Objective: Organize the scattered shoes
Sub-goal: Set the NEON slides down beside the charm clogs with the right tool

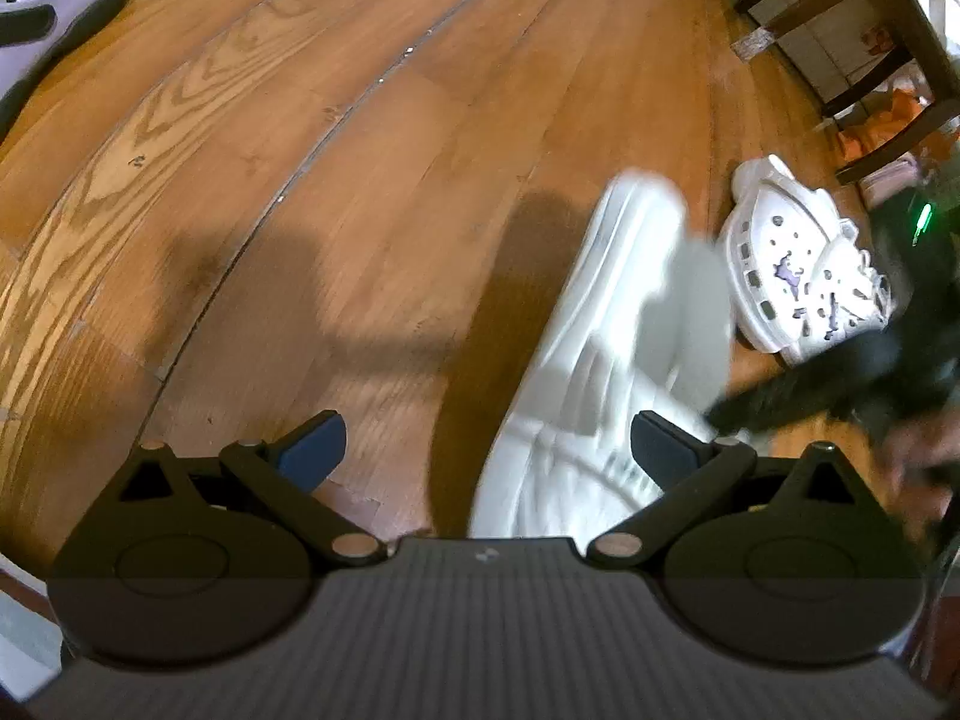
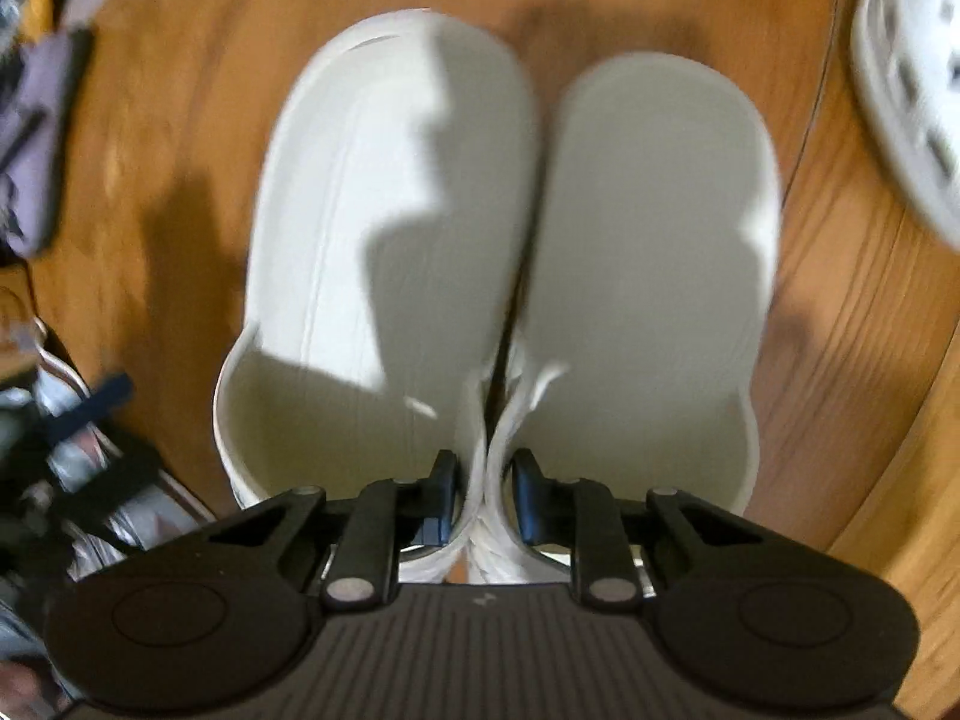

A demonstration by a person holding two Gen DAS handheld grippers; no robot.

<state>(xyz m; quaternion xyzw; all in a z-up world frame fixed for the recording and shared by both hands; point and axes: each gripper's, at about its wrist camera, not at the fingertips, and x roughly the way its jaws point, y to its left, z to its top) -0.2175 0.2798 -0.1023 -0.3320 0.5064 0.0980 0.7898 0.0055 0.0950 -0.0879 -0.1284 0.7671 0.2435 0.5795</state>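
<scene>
The right tool [image 2: 483,495] is clamped on the two inner walls of a pair of white slippers [image 2: 516,228], pinching them together at the heel end. The pair hangs straight ahead of it, long axis running up the middle of the right wrist view, toes toward the top, soles facing the floor [image 2: 840,330]. Judging by the blur and the shadows beneath, the pair seems to be off the boards, though I cannot be sure.

The left tool [image 1: 487,450] stands wide open and empty; in its view the same white pair shows as a blurred streak at lower right, just beside its right-hand finger — so the left hand is near but not involved.

A white perforated clog [image 1: 804,276] lies on the floor at right centre of the left view, near the carried pair, and shows again at the upper right edge of the right view. A lilac clog [image 1: 54,18] sits well apart at upper left. Dark chair legs [image 1: 888,48] stand at upper right, and a heap of clutter [image 2: 72,420] fills the left edge of the right view — both could crowd wherever the pair is set down.
</scene>
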